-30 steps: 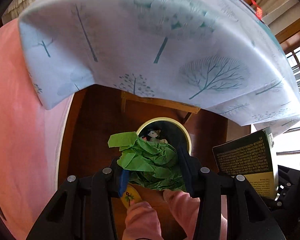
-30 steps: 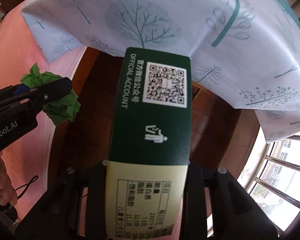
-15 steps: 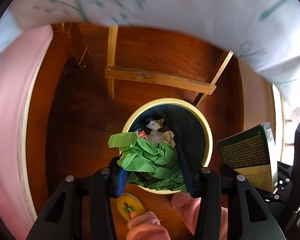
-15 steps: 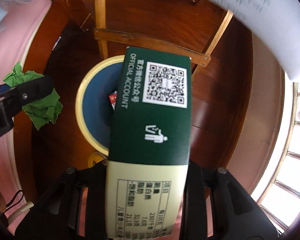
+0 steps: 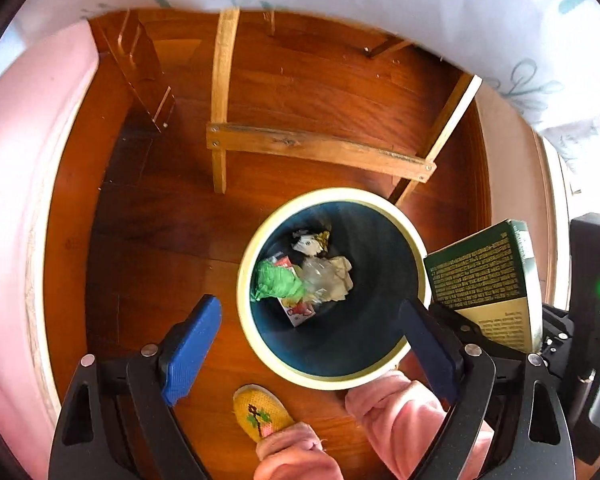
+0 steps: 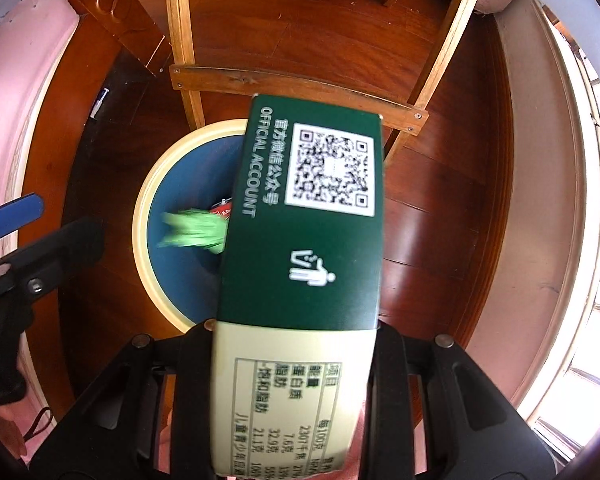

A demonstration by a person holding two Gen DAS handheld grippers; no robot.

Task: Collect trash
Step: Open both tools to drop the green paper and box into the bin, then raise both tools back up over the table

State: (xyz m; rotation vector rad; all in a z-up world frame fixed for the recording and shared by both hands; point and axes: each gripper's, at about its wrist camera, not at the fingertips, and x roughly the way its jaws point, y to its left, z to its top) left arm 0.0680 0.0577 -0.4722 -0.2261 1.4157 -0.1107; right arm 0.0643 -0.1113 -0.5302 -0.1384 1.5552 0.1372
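Left wrist view: left gripper [image 5: 308, 344] hangs spread wide above the bin [image 5: 414, 240], green paper [image 5: 277, 282] inside; right gripper [image 6: 295, 364] clamps the box [image 6: 304, 220].

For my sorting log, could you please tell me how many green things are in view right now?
2: a crumpled green paper inside the bin, and a green box held in the right gripper above the bin. More could be hidden under the bin's other trash.

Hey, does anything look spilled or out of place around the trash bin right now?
Nothing stands out. The green paper lies inside the bin with other scraps, none on the floor nearby.
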